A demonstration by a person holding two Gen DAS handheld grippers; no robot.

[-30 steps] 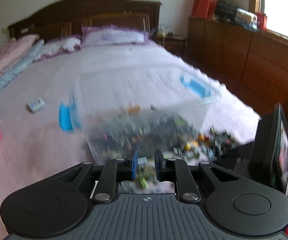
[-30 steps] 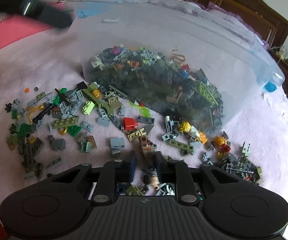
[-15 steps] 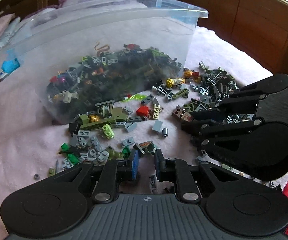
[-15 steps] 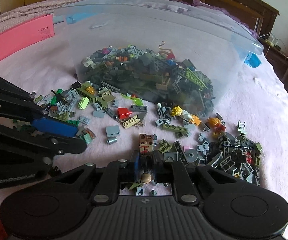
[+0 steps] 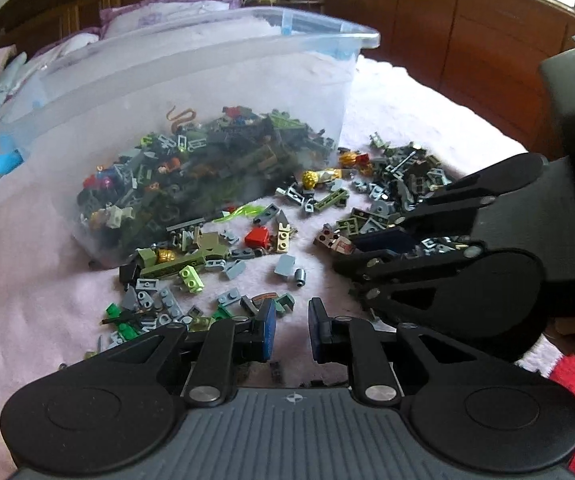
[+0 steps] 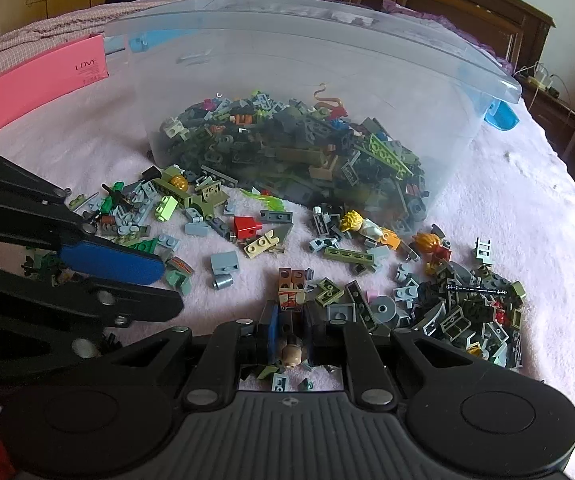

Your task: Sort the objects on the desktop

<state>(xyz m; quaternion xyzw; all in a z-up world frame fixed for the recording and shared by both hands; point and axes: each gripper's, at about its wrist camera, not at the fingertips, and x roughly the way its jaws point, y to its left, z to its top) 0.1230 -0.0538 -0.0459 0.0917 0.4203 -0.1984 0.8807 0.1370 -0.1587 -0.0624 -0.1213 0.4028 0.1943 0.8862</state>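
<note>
A clear plastic bin (image 5: 215, 80) lies tipped on its side on a pink blanket, with many small toy bricks (image 5: 207, 184) inside and spilled in front. My right gripper (image 6: 290, 330) is shut on a small toy figure (image 6: 290, 300) with brown legs and a tan head, low over the spilled bricks. It also shows in the left wrist view (image 5: 343, 246), holding the figure (image 5: 333, 240). My left gripper (image 5: 290, 330) is open with a narrow gap and empty, just above the blanket near the green and grey bricks (image 5: 159, 308). It shows in the right wrist view (image 6: 119, 264).
A red brick (image 6: 246, 226) and a grey cylinder (image 6: 222, 281) lie between the grippers. A pink card (image 6: 39, 84) stands at the left. A dense brick pile (image 6: 467, 308) lies right. Wooden cabinets (image 5: 467, 28) and the headboard (image 6: 447, 4) stand beyond.
My left gripper swung down from looking across the bed to hover low by the spilled bricks. My right gripper closed on the toy figure and stays there.
</note>
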